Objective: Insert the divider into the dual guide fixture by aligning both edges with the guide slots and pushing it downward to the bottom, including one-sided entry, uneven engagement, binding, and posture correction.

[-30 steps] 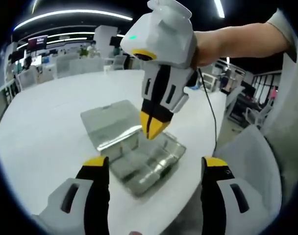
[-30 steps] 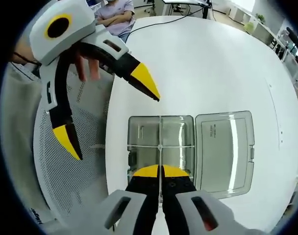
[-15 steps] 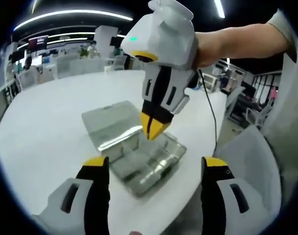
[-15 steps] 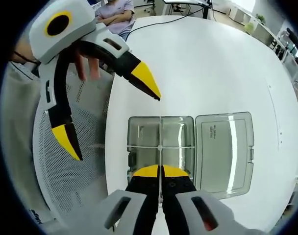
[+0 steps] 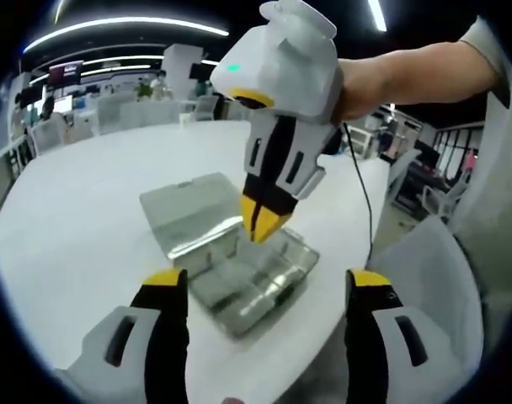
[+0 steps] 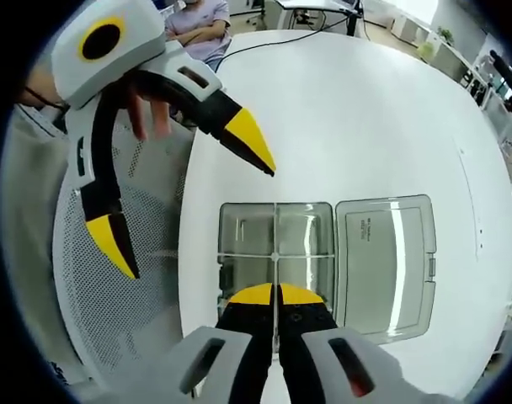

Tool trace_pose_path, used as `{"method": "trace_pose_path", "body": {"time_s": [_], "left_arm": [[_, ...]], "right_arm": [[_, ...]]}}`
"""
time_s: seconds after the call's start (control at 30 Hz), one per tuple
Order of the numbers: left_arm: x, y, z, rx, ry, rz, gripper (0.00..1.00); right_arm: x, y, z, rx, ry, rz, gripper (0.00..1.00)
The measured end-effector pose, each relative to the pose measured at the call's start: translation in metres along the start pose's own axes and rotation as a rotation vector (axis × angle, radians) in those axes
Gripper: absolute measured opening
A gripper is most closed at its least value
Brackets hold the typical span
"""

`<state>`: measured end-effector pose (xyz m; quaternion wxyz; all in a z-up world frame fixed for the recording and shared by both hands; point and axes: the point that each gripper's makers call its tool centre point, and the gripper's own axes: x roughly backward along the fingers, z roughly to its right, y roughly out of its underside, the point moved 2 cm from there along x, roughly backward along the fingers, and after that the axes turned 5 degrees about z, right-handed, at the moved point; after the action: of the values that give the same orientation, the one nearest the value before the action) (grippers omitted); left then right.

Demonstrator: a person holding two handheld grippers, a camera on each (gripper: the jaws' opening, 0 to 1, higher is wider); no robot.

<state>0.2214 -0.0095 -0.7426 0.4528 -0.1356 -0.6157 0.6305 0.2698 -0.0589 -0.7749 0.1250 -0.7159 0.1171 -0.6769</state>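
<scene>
Fixture box [image 6: 277,244]: clear smoky plastic, glossy; open lid [image 6: 384,252] at its 3 o'clock, same. Divider [image 6: 275,252]: thin, translucent, probably plastic. Table [image 6: 365,109]: white, smooth, matt. Chair [image 6: 125,252]: grey mesh cloth. Gripper shells: white plastic, yellow tips.

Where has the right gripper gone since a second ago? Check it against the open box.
No real move. In the left gripper view the right gripper hangs over the clear box beside its lid, jaws shut on the divider.

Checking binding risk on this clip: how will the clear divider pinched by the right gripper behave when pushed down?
The divider looks thin and clear, so it probably flexes if forced. Pinched edge-on by the right gripper, it may skew. The open box looks light and could slide.
</scene>
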Motion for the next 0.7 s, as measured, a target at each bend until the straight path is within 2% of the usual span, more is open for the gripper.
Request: {"method": "trace_pose_path", "body": {"time_s": [0.7], "left_arm": [[0.0006, 0.0005, -0.0004, 0.002, 0.002, -0.001, 0.73]], "right_arm": [[-0.0061, 0.0068, -0.0015, -0.019, 0.009, 0.061, 0.00]]}}
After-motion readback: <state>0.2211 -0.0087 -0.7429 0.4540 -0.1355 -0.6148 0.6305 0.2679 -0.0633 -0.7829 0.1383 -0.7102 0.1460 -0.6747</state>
